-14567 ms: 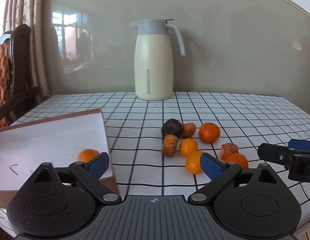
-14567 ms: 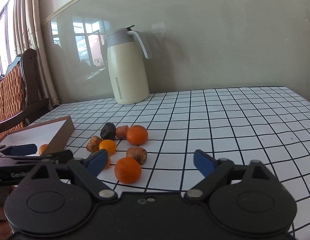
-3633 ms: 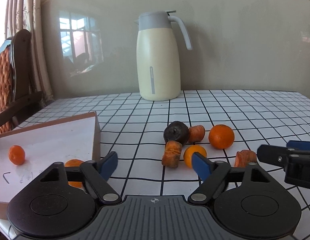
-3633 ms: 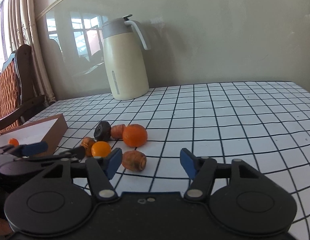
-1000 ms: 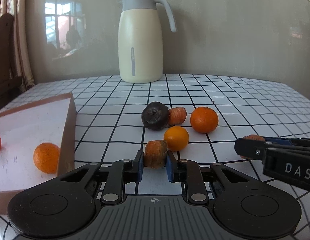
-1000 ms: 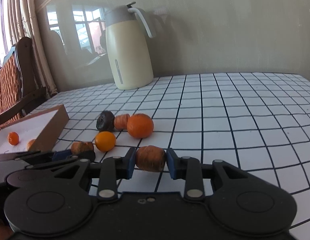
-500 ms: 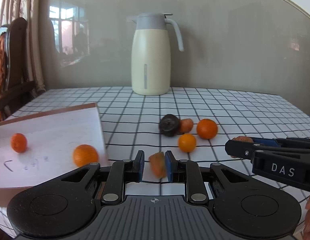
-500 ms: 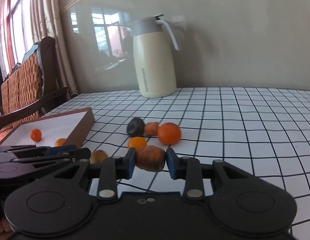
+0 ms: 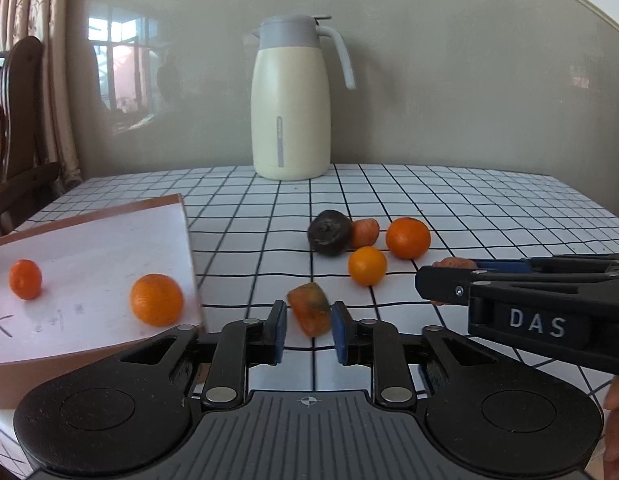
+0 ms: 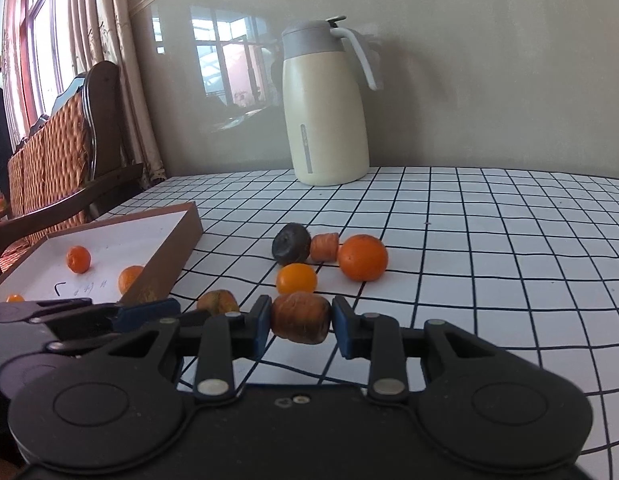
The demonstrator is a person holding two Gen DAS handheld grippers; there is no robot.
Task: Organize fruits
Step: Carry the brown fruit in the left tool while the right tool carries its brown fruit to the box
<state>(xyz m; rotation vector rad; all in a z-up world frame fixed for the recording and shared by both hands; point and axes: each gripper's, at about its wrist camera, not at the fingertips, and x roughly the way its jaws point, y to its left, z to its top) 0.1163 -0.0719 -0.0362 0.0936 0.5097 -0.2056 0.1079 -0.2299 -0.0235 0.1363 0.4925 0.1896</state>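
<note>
My left gripper (image 9: 307, 334) is shut on a brownish-orange fruit piece (image 9: 309, 312), tilted and held above the table near the tray's right edge. My right gripper (image 10: 299, 326) is shut on a brown rough fruit (image 10: 301, 317), also lifted. The right gripper also shows in the left wrist view (image 9: 445, 286). On the checked tablecloth lie a dark fruit (image 9: 330, 233), an orange-brown piece (image 9: 365, 233), a large orange (image 9: 408, 238) and a small orange (image 9: 367, 265). The white tray with brown sides (image 9: 109, 240) holds two oranges (image 9: 156, 300) in the left wrist view, three in the right.
A cream thermos jug (image 9: 290, 100) stands at the back of the table by the wall. A wooden chair with woven back (image 10: 49, 152) is at the left. The table's right half (image 10: 509, 240) holds only the checked cloth.
Both grippers have lifted their fruit pieces off the table and pulled back. The piece in my left gripper has tilted between the pads. The fruits on the cloth have not moved.
</note>
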